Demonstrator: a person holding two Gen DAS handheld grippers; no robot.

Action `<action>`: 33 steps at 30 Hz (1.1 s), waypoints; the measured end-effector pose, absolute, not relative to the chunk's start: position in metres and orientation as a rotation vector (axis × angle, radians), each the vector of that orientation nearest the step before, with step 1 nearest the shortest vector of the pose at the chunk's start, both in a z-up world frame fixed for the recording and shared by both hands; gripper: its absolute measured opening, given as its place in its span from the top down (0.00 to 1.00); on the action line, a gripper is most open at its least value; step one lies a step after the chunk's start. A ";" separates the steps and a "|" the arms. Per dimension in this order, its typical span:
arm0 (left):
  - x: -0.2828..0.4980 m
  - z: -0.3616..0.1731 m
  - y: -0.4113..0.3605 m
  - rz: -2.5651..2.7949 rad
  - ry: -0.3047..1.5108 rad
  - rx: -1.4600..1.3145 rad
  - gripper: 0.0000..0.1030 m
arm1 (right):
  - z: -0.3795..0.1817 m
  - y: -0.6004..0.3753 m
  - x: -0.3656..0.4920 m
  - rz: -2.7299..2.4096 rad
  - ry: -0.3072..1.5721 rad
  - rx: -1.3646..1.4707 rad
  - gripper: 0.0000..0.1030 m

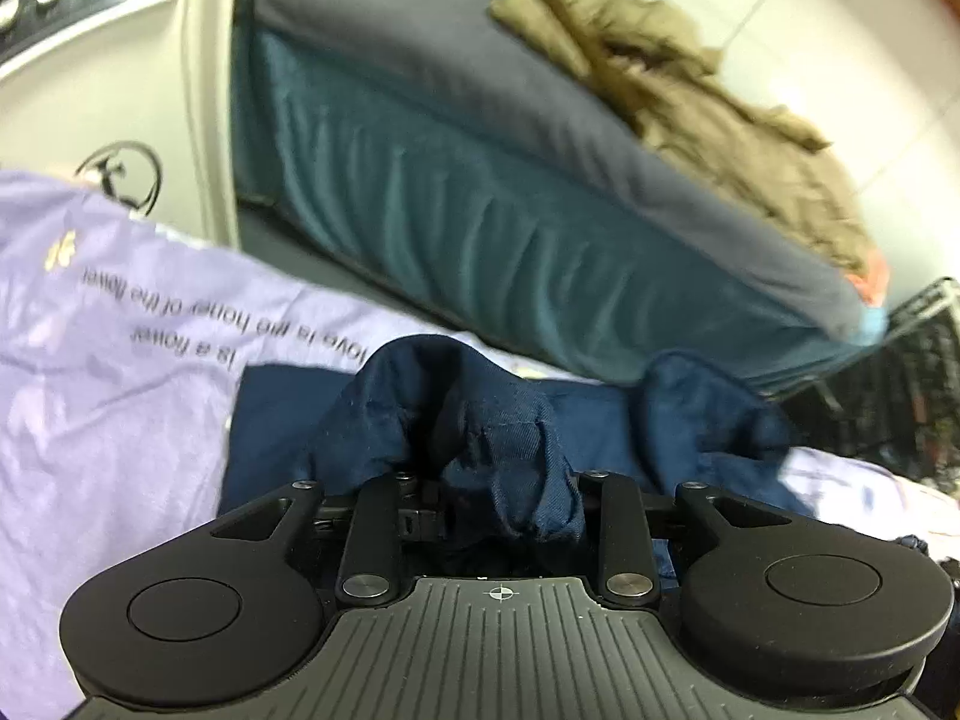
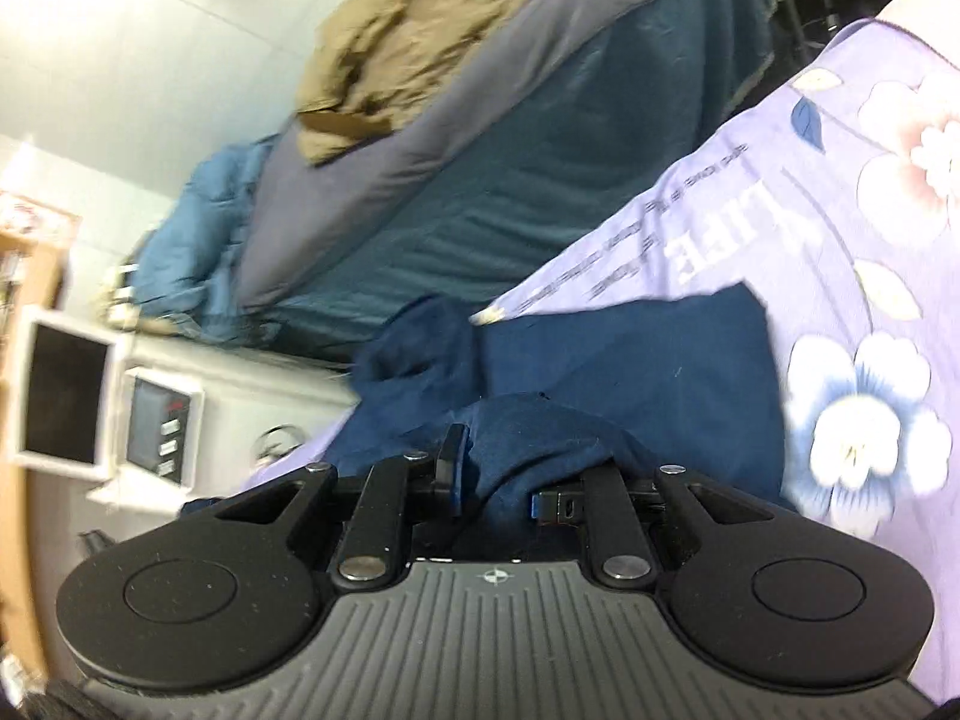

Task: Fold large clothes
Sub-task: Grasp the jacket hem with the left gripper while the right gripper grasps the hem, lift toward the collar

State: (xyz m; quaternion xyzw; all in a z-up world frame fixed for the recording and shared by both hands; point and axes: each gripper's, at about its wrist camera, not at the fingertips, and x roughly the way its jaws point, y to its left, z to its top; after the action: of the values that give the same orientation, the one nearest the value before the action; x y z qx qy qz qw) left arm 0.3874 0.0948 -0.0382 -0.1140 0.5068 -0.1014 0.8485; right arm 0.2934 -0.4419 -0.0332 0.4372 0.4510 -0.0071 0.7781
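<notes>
Now the left gripper and the right gripper each pinch the dark blue cloth over the purple bedsheet, so next they probably carry that edge across to the far side.

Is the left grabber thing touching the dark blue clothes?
Touching. In the left wrist view, the left gripper has the navy garment bunched between its fingers, the cloth draping over them onto the lavender bedsheet.
</notes>
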 end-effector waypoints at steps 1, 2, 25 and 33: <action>0.390 -0.046 0.096 -0.201 1.080 -0.255 0.26 | -0.044 -0.440 0.301 -0.044 0.983 0.934 0.79; 0.393 -0.053 0.098 -0.194 1.095 -0.287 0.20 | -0.053 -0.438 0.307 -0.065 0.990 0.927 0.79; 0.346 -0.036 0.195 -0.463 1.071 -0.334 0.00 | -0.062 -0.450 0.271 -0.240 0.835 0.669 0.16; 0.339 -0.070 0.137 -0.351 1.040 -0.077 0.19 | -0.113 -0.395 0.315 -0.097 1.019 0.327 0.78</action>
State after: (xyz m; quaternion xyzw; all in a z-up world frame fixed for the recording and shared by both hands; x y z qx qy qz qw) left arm 0.3387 0.1367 -0.0705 -0.0364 0.4942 -0.1666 0.8525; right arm 0.3151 -0.3946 -0.1127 0.1559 0.4851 -0.0463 0.8592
